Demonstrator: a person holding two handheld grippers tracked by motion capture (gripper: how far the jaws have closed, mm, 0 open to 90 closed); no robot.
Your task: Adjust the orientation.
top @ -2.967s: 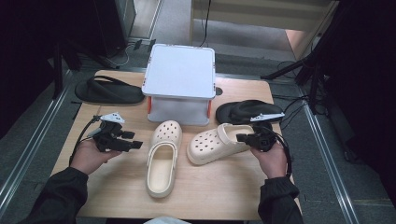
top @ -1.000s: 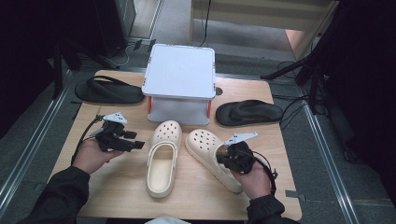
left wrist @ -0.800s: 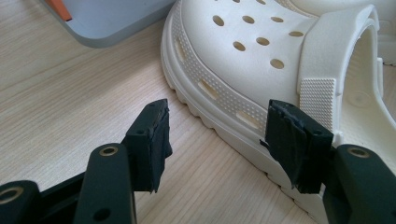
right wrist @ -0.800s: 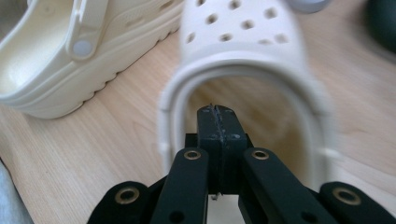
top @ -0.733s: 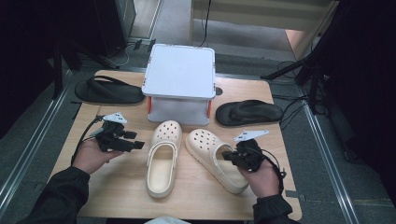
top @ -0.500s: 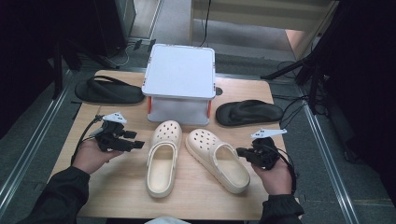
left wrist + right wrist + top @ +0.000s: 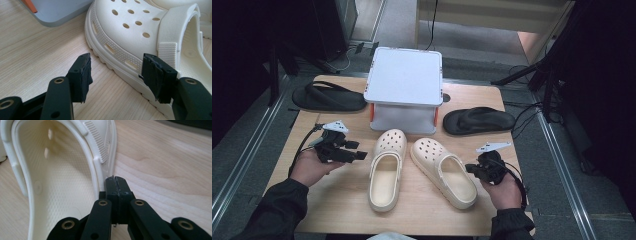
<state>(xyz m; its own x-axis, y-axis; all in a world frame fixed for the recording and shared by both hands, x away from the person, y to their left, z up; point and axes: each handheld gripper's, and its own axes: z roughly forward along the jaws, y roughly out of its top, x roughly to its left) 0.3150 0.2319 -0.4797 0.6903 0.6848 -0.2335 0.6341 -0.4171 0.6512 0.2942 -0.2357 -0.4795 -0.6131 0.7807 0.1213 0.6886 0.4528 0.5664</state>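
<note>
Two cream clogs lie side by side on the wooden table [image 7: 337,200], toes toward the far side. The left clog [image 7: 387,170] is straight; the right clog [image 7: 444,172] is angled, heel toward the front right. My left gripper [image 7: 361,153] hovers open just left of the left clog; in the left gripper view its jaws [image 7: 116,72] stand wide apart before that clog's sole edge [image 7: 130,32], holding nothing. My right gripper [image 7: 472,169] sits right of the right clog's heel. In the right gripper view it [image 7: 116,180] is shut and empty, its tip at the clog's outer rim [image 7: 57,170].
A white lidded box [image 7: 404,82] stands behind the clogs; its grey corner [image 7: 57,12] is seen in the left gripper view. One black flip-flop [image 7: 329,97] lies at the back left, another [image 7: 479,120] at the back right. Bare wood lies along the front edge.
The right clog has swung from lying crosswise to lying beside the left clog. My right gripper has come off its heel and moved to the right. The left gripper has kept still.
</note>
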